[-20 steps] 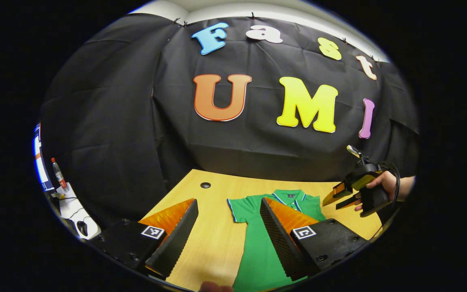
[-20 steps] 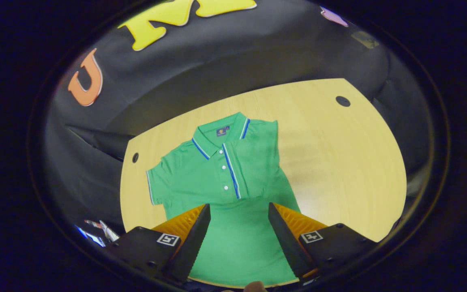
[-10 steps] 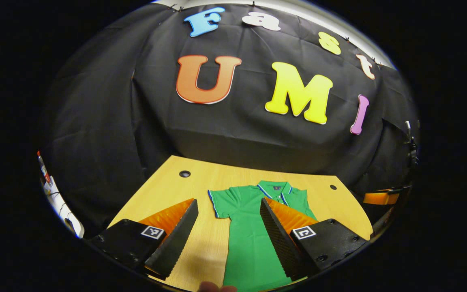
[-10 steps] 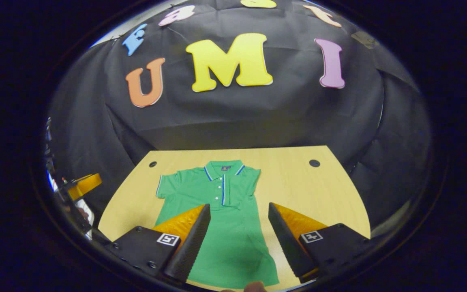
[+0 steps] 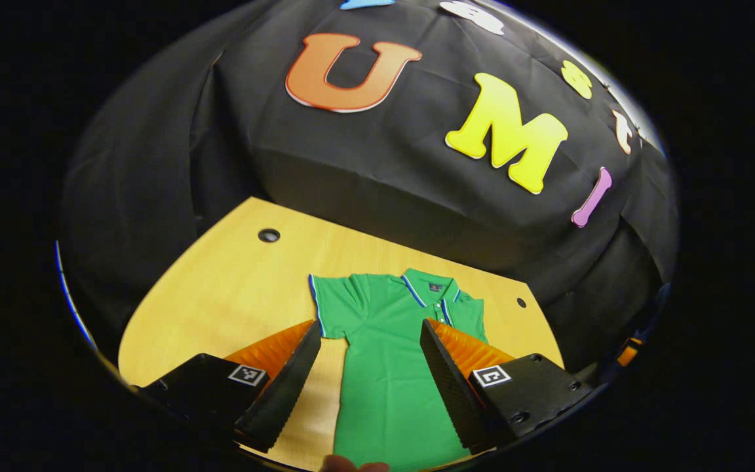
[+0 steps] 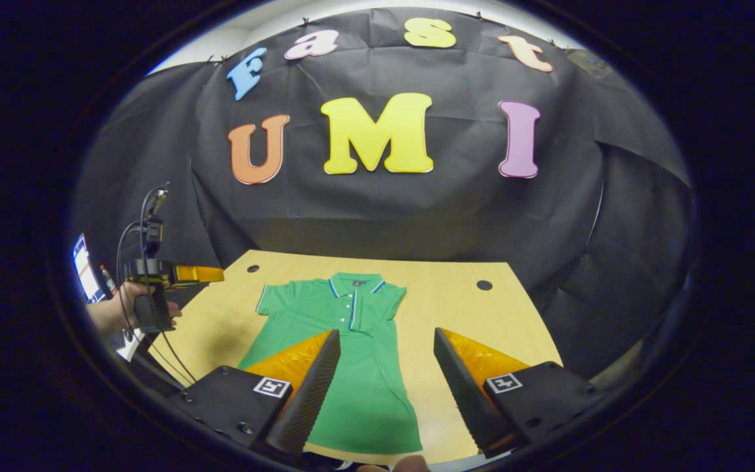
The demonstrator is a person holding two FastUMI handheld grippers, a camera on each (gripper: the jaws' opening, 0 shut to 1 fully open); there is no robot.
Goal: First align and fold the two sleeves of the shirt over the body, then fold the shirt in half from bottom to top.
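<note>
A green polo shirt (image 5: 384,367) with blue-and-white trim lies flat on the wooden table (image 5: 220,288), collar toward the wall. In the right gripper view the shirt's (image 6: 351,367) right sleeve is folded over the body, while its left sleeve (image 6: 274,300) lies spread out. My left gripper (image 5: 369,324) hovers open above the shirt's lower half, holding nothing. My right gripper (image 6: 387,332) is open too, raised above the shirt's hem near the table's front edge. The left gripper (image 6: 177,274) also shows at the far left of the right gripper view, held by a hand (image 6: 112,314) off the table's left side.
The table (image 6: 469,314) has round cable holes at its back corners (image 5: 269,235) (image 6: 484,285). Black cloth walls close the back and sides. A cable (image 6: 130,242) loops over the left gripper, with a screen (image 6: 86,275) behind it.
The right gripper has drawn back and lifted from close over the shirt's chest, and now looks level. The left gripper has tilted down toward the shirt. Both stayed open.
</note>
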